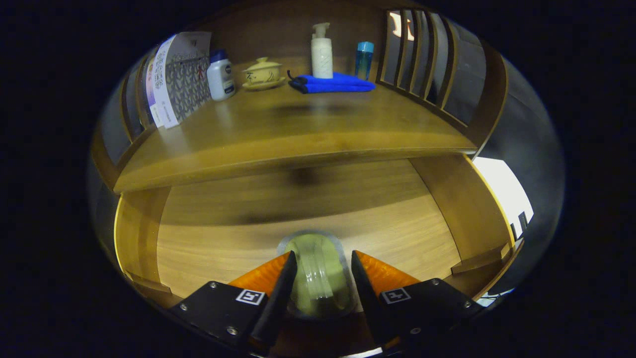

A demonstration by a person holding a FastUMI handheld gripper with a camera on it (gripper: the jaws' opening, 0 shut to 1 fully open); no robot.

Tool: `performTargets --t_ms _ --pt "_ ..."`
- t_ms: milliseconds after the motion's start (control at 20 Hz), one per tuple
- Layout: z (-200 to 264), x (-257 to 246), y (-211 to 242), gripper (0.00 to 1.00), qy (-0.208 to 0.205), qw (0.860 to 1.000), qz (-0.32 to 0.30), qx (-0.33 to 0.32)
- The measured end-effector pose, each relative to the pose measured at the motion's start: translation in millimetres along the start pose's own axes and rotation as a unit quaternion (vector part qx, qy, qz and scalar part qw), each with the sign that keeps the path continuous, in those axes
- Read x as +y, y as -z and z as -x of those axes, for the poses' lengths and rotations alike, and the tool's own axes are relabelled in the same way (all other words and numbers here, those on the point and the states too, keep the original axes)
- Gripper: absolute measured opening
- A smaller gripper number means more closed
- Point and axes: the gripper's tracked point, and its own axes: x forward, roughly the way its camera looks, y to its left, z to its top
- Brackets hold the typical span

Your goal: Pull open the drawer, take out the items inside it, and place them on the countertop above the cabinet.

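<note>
Lying between the fingers of the gripper (323, 271), a pale green item in a clear blister-like package (318, 268) was seen inside the pulled-open drawer (238, 233). The gripper was partly open, its fingers set close on either side of the package; whether both pressed on it could not be told. The package rested on the light wooden floor of the drawer, and no other item was seen on the bare boards ahead of the fingers. Wooden side walls of the drawer rose to the left and right of the gripper.

Beyond and above the drawer, the wooden counter (298, 129) of the cabinet was seen. At its far edge, straight ahead of the gripper, a white pump bottle (321, 52) stood upright behind a folded blue cloth (333, 83). Just right of the pump bottle stood a blue translucent bottle (364, 58). Left of the cloth a yellow lidded cup on a saucer (262, 73) was set, and further left a white bottle with a dark cap (220, 75). A printed card (179, 79) was leaned at the far left against a slatted wooden rail. A matching slatted rail (427, 59) closed the right side of the counter.
</note>
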Motion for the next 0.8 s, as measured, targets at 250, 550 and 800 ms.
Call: performTargets --t_ms 250,550,800 --pt "3 6 0 0.33 -0.009 1.000 -0.005 0.000" --pt "17 12 -5 0.23 -0.020 0.999 -0.008 -0.029" --pt "36 16 -15 0.23 -0.028 0.998 -0.005 -0.059"
